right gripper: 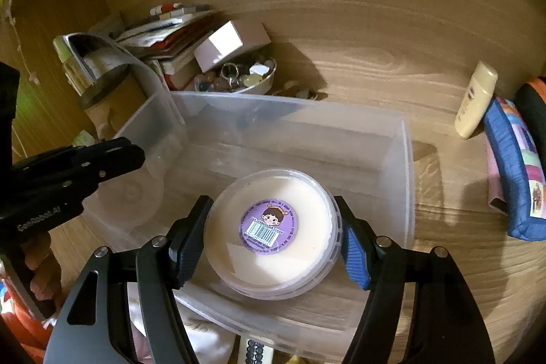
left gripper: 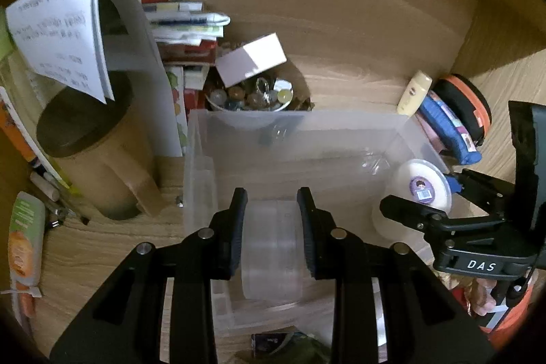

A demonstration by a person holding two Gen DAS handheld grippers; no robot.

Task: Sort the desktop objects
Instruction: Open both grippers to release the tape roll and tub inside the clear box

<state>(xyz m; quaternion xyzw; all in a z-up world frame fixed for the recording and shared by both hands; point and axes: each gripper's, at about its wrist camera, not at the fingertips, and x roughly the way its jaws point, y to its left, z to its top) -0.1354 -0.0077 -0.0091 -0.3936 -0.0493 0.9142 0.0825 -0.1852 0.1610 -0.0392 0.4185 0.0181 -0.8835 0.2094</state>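
We are holding two things over the clear plastic bin (left gripper: 341, 139) that is sitting on the wooden table (left gripper: 358, 70). Our left claw (left gripper: 272, 227) is pinching a roll of clear tape (left gripper: 272, 255) between its pads, with the roll standing on edge above the bin's near part. Our right claw (right gripper: 273, 227) is gripping a round, cream-filled tub (right gripper: 269, 234) by its sides, its lid carrying a purple sticker (right gripper: 268, 224) with a cartoon face and a barcode; the tub is hanging over the near right part of the bin, just above the near wall. In the right wrist view the left claw is showing at the left edge, over the bin's left side. Behind the bin a bowl of marbles and keyrings (left gripper: 252, 98) is sitting with a small white box (left gripper: 250, 58) resting on top, next to a stack of books (left gripper: 184, 26). A cardboard tube (left gripper: 92, 152) is standing to the left of the bin. To the right, a cream bottle (right gripper: 476, 99) is lying on the table well apart from the bin, just beside a blue pouch (right gripper: 515, 169).
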